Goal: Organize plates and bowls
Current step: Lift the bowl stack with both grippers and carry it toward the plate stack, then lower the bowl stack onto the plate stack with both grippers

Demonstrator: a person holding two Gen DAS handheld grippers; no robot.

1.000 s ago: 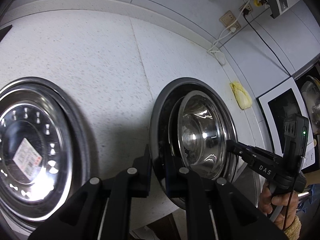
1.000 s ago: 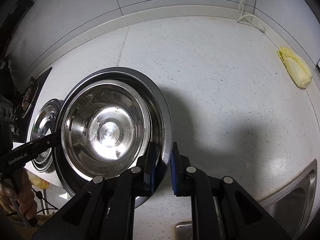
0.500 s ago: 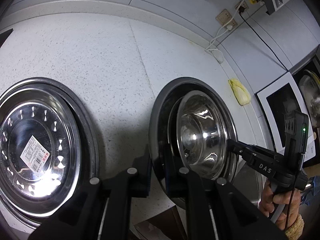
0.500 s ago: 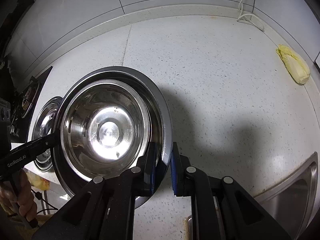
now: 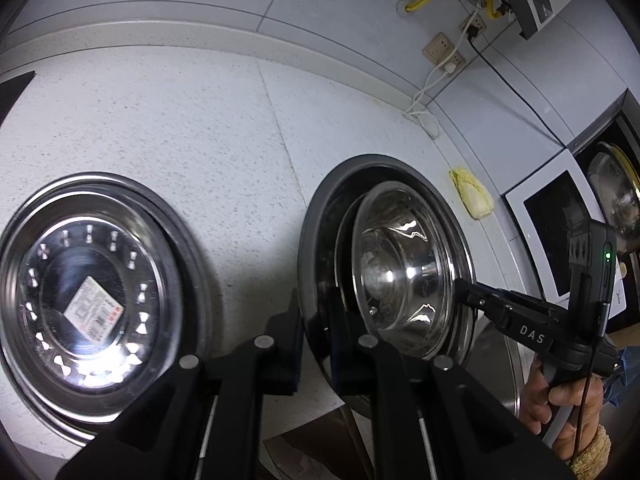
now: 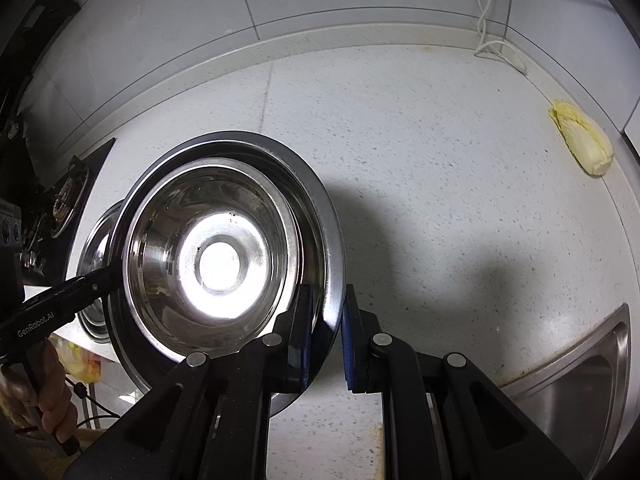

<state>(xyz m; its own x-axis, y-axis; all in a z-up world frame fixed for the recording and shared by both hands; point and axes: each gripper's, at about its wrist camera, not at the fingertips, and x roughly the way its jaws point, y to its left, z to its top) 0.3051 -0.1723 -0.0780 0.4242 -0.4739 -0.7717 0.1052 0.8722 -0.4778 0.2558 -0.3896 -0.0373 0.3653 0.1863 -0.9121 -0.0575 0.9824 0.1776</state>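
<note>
The left gripper [image 5: 314, 336] has its jaws clamped on the near rim of a steel plate [image 5: 316, 248], and the right gripper [image 6: 325, 336] has its jaws clamped on the opposite rim of the same plate, so the plate hangs between the two, above the worktop [image 6: 440, 168]. A steel bowl [image 6: 216, 256] sits inside the plate, just left of the right jaws. A second plate [image 5: 92, 292] with a label lies on the worktop, to the left of the left jaws. A yellow cloth [image 6: 582, 144] lies on the worktop well beyond the right jaws, and a sink [image 6: 580, 376] is to their right.
</note>
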